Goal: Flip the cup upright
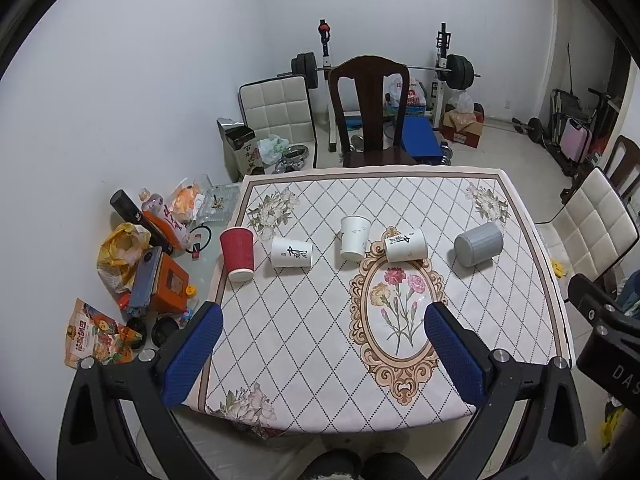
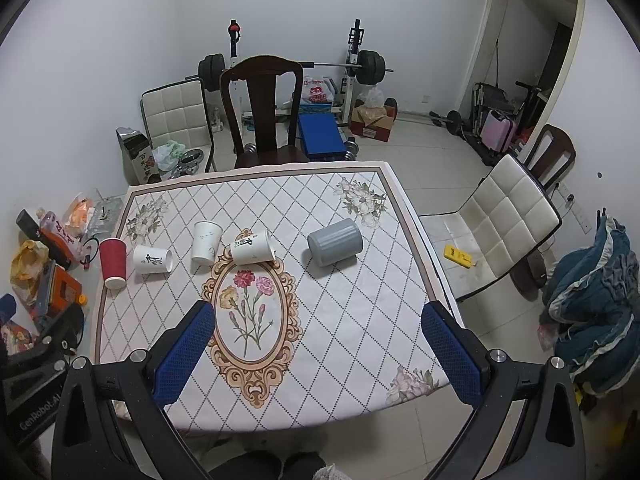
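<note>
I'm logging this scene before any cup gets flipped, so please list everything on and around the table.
red cup: 1, red, table's left edge, on its side
printed white cups: 2, white with black characters, on their sides, one beside the red cup, one above the flower oval
plain white cup: 1, white, between the printed cups, on its side
grey cup: 1, grey, ribbed, right side, on its side
tablecloth: 1, white diamond pattern, covering the table
wooden chair: 1, dark brown, far side
left gripper: 1, blue pads, open
right gripper: 1, blue pads, open
</note>
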A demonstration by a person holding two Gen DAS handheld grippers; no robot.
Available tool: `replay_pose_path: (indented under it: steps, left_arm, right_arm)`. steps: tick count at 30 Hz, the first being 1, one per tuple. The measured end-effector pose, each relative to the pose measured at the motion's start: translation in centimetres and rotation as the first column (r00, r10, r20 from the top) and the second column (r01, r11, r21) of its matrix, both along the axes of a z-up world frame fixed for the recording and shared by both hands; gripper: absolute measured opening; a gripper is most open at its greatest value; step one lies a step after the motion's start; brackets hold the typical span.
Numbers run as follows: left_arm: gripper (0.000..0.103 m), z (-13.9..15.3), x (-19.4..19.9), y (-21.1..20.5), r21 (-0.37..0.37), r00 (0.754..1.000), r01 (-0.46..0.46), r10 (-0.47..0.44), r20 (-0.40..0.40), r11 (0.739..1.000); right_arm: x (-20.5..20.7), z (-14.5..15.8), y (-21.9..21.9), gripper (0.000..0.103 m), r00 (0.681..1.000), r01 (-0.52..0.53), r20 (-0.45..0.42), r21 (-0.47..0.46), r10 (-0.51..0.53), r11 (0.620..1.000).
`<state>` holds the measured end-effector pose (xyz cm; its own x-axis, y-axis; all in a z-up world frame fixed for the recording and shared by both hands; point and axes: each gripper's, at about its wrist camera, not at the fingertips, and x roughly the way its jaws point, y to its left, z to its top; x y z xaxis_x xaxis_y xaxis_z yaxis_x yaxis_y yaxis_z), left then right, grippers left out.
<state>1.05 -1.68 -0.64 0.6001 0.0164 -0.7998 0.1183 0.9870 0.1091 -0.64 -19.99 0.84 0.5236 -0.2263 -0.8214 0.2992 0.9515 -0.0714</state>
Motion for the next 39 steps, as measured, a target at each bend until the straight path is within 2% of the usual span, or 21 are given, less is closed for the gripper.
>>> replay_pose_path:
  steps: [39]
  left_arm:
    - [0.103, 0.5, 0.0, 0.2, -0.022, 0.999, -0.031, 0.032, 0.040, 0.999]
  right_arm:
    - [0.1, 1.0, -0.9, 0.103, 1.000, -0.004, 0.011, -0.010, 0.004, 1.000]
